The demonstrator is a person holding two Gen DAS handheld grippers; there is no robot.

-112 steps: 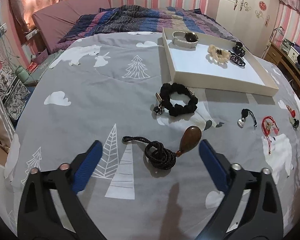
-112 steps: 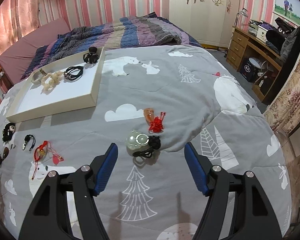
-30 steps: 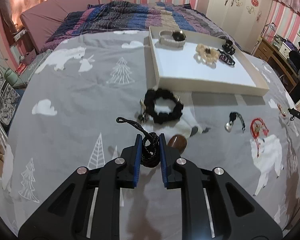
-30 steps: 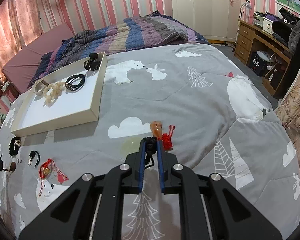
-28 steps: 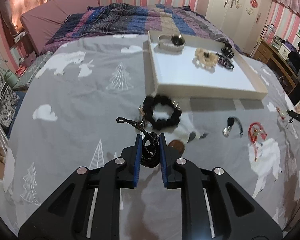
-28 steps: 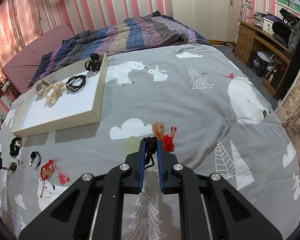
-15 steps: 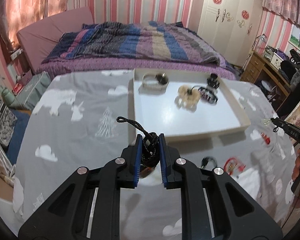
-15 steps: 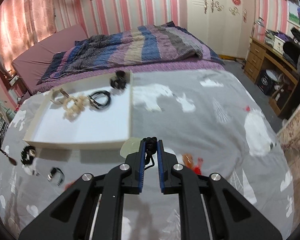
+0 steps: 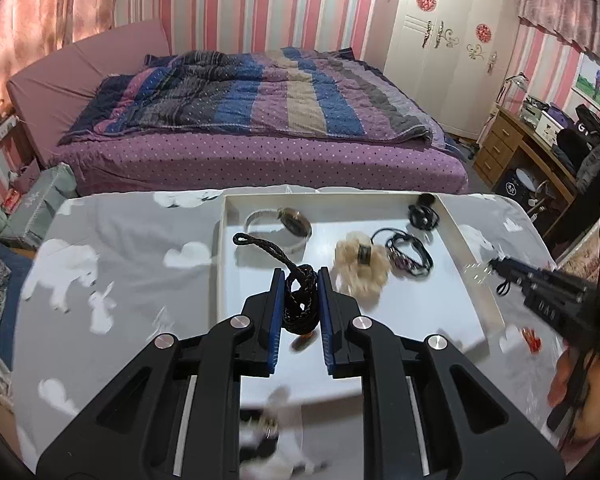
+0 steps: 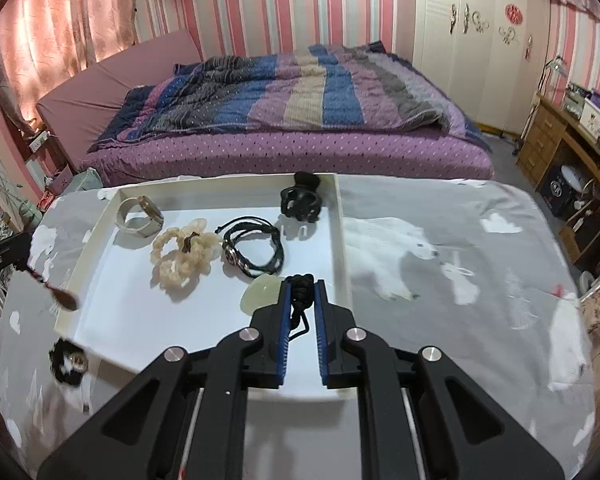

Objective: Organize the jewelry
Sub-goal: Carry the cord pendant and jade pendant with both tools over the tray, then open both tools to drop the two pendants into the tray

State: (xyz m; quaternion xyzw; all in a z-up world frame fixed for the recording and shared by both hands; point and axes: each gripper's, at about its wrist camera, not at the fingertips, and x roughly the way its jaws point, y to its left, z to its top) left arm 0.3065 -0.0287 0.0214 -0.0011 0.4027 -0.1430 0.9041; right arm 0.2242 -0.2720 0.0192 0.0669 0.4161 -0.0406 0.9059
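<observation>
My left gripper [image 9: 299,276] is shut on the black braided cord [image 9: 298,298] of a necklace and holds it above the left part of the white tray [image 9: 221,256]. Its brown pendant [image 9: 302,343] hangs below, also visible in the right wrist view [image 10: 65,299]. My right gripper [image 10: 301,286] is shut on the black cord [image 10: 301,294] of a pale green jade pendant [image 10: 260,293], above the tray's right side [image 10: 342,240]. The tray holds a white bracelet [image 10: 140,216], a cream scrunchie [image 10: 184,258], a black cord bracelet [image 10: 254,252] and a black clip [image 10: 300,200].
A black scrunchie [image 10: 66,362] lies on the grey printed cover [image 10: 440,280] in front of the tray's left corner. A red charm [image 9: 530,338] lies to the tray's right. A bed with a striped quilt [image 10: 300,96] stands behind. A wooden desk [image 10: 564,148] stands at the right.
Both grippers closed on their necklaces, lifted them off the cover and carried them forward to above the tray. In the last half second both moved further over the tray.
</observation>
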